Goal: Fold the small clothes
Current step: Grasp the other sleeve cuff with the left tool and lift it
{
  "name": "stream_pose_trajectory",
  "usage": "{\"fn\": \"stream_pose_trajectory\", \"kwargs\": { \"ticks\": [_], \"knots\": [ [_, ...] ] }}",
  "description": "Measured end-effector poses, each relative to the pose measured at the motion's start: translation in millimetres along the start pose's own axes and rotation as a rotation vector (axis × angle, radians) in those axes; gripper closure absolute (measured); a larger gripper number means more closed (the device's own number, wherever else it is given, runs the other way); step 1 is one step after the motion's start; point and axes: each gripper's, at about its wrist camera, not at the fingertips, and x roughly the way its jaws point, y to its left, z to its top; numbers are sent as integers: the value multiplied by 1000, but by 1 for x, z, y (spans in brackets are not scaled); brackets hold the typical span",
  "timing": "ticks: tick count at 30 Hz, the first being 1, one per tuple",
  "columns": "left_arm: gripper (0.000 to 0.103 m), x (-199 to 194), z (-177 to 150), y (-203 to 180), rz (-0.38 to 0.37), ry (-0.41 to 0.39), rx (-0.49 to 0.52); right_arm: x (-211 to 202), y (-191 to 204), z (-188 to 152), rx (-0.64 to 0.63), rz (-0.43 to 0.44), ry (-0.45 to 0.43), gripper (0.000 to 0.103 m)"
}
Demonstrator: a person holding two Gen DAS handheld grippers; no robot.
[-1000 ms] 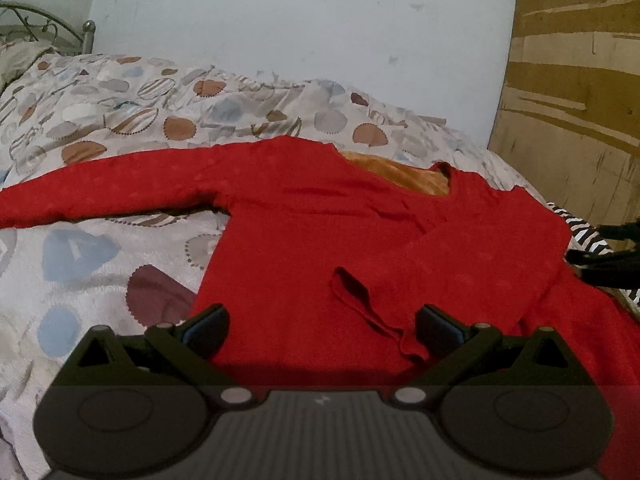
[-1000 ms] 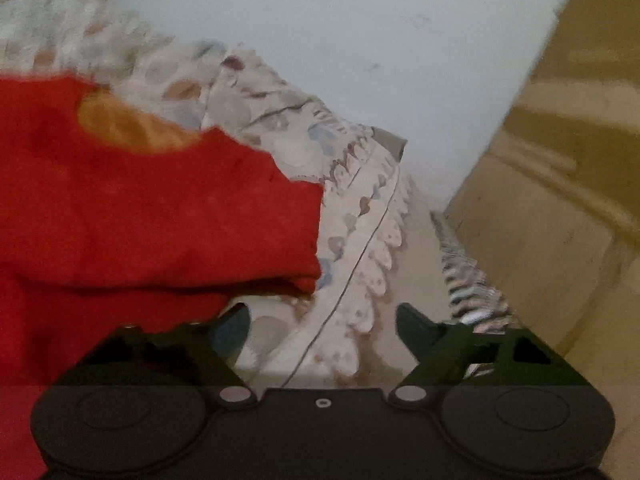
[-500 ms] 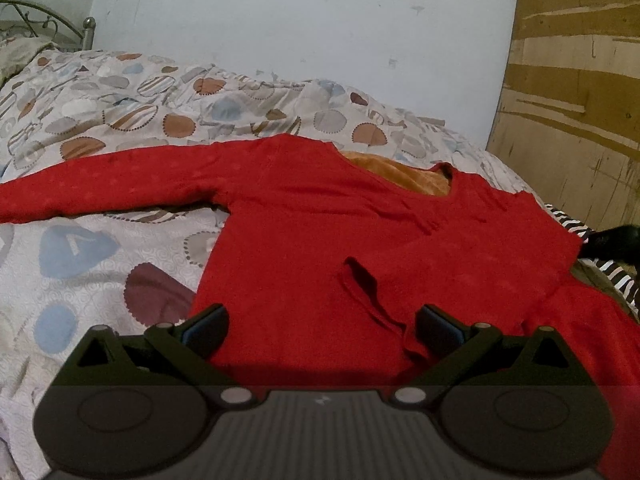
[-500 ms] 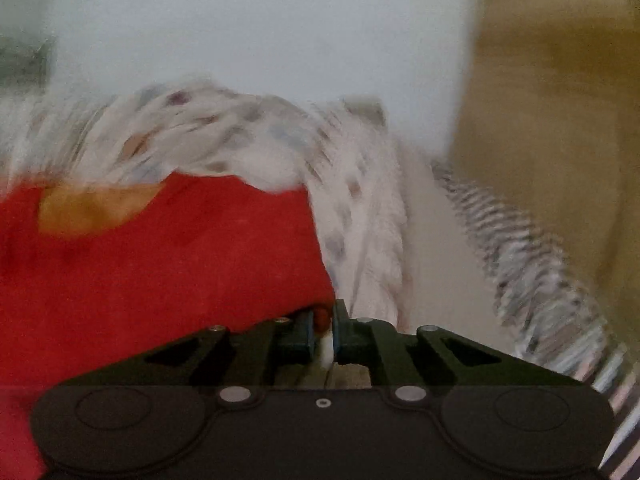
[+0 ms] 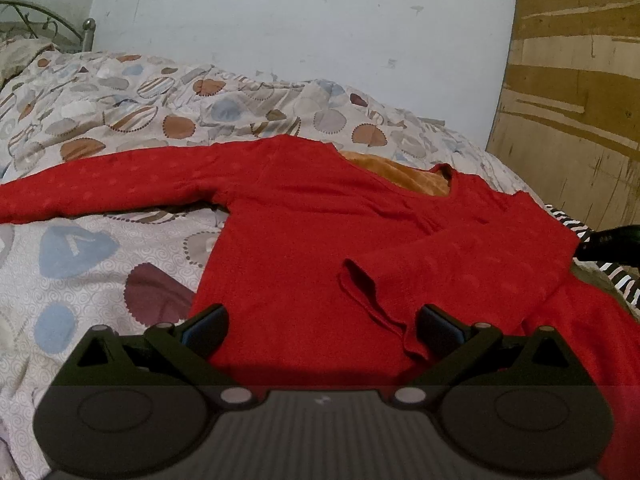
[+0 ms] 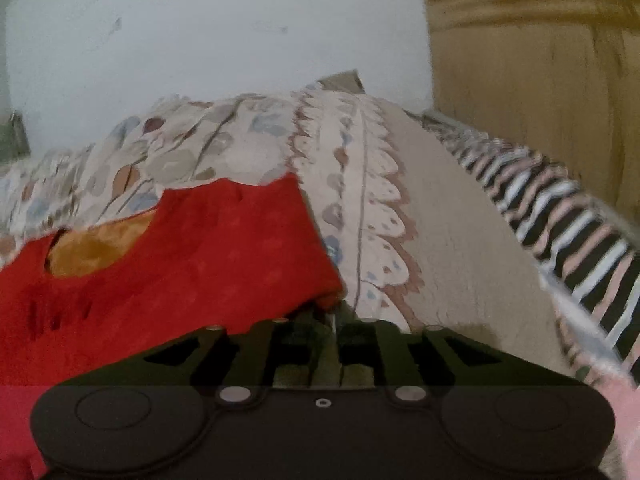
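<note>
A red long-sleeved top (image 5: pixel 320 232) with an orange lining at the neck lies flat on the bed. Its left sleeve (image 5: pixel 100 188) stretches out to the left; the right sleeve is folded across the body, its cuff (image 5: pixel 372 300) near my left gripper. My left gripper (image 5: pixel 320 324) is open and empty over the hem. In the right wrist view my right gripper (image 6: pixel 334 316) is shut on the right shoulder edge of the red top (image 6: pixel 180 264). The right gripper shows as a dark shape (image 5: pixel 612 240) at the left view's right edge.
The bed has a patterned quilt (image 5: pixel 100 264) with circles. A black-and-white striped cloth (image 6: pixel 560 216) lies along the bed's right edge. A white wall (image 5: pixel 300 20) is behind, a wooden board (image 5: pixel 580 100) on the right, a metal bed frame (image 5: pixel 48 20) far left.
My right gripper moved in to the top's right shoulder edge and closed on it, and has since lifted the edge slightly. My left gripper stayed open and nearly still.
</note>
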Motion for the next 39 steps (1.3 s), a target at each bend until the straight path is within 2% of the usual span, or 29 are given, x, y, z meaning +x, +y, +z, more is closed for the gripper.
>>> {"fn": "stream_pose_trajectory", "kwargs": {
  "ticks": [1, 3, 4, 5, 6, 8, 10, 12, 15, 20, 21, 23, 25, 27, 30, 33, 38, 39],
  "knots": [
    [1, -1, 0, 1, -9, -5, -8, -5, 4, 0, -32, -16, -3, 82],
    [0, -6, 2, 6, -33, -11, -34, -12, 11, 2, -83, -38, 5, 68],
    [0, -11, 5, 10, -53, -15, -56, -18, 14, 2, -99, -41, 6, 66],
    [0, -18, 7, 16, -68, -23, -82, -24, 16, 3, -117, -38, 5, 60],
    [0, -26, 9, 22, -73, -38, -110, -29, 16, 4, -135, -35, 2, 49],
    [0, -44, 13, 35, -52, -68, -147, -47, 21, 3, -180, -15, -23, 33],
    [0, -56, 20, 51, -24, -68, -144, -65, 27, 1, -224, 4, -46, 20],
    [0, -67, 24, 71, 22, -57, -134, -85, 36, -4, -263, 20, -68, 0],
    [0, -84, 27, 116, 116, -38, -158, -115, 49, -18, -296, 67, -106, 1],
    [0, -112, 29, 203, 308, -27, -184, -158, 74, -51, -319, 188, -115, 0],
    [0, -116, 30, 219, 324, -34, -196, -164, 80, -56, -318, 206, -110, 0],
    [0, -118, 32, 249, 312, -40, -243, -175, 93, -70, -309, 252, -92, 0],
    [0, -115, 34, 277, 259, -48, -321, -183, 107, -85, -311, 290, -86, 0],
    [0, -108, 35, 304, 197, -63, -431, -189, 123, -100, -343, 303, -101, 0],
    [0, -94, 31, 339, 156, -56, -578, -192, 145, -119, -414, 303, -132, 0],
    [0, -79, 30, 369, 169, -65, -698, -187, 159, -130, -455, 316, -113, 0],
    [1, -67, 31, 391, 250, -103, -790, -175, 161, -132, -431, 325, -66, 0],
    [4, -66, 31, 393, 267, -111, -808, -172, 160, -131, -420, 325, -54, 0]
  ]
}}
